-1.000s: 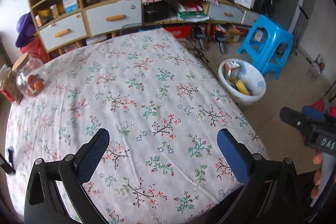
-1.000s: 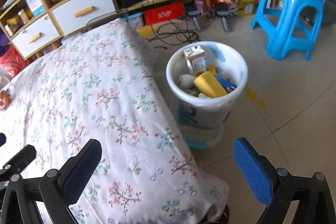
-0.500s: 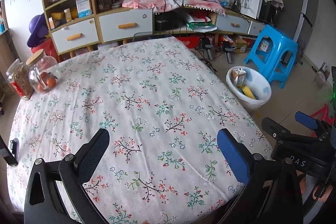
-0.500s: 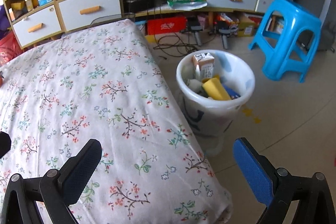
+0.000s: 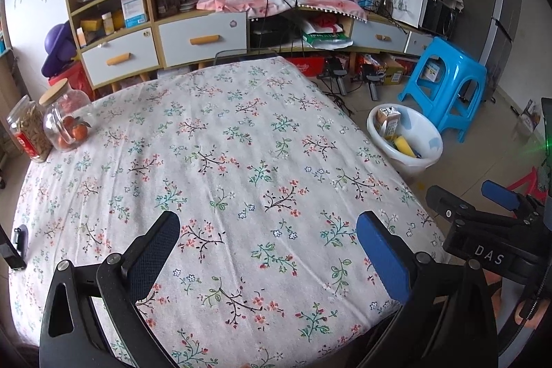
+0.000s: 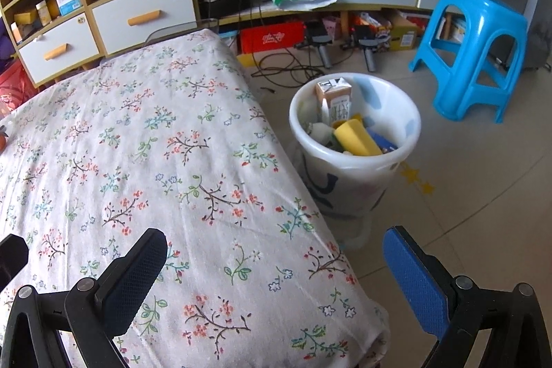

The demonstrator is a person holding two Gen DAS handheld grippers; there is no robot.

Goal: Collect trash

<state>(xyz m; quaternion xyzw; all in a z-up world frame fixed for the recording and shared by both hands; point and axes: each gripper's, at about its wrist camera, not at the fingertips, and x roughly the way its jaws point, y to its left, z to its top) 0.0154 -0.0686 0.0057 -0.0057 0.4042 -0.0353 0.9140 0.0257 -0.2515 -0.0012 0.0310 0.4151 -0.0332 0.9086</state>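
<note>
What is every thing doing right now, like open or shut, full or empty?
left gripper: open, empty
right gripper: open, empty
white bin: upright, nearly full of trash
milk carton: upright in bin
glass jar: lidded, holding oranges
drawers: shut
blue stool: upright

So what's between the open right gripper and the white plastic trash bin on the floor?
Only the floral tablecloth's draped edge and a strip of bare floor separate the right gripper from the white trash bin, as the right wrist view shows.
</note>
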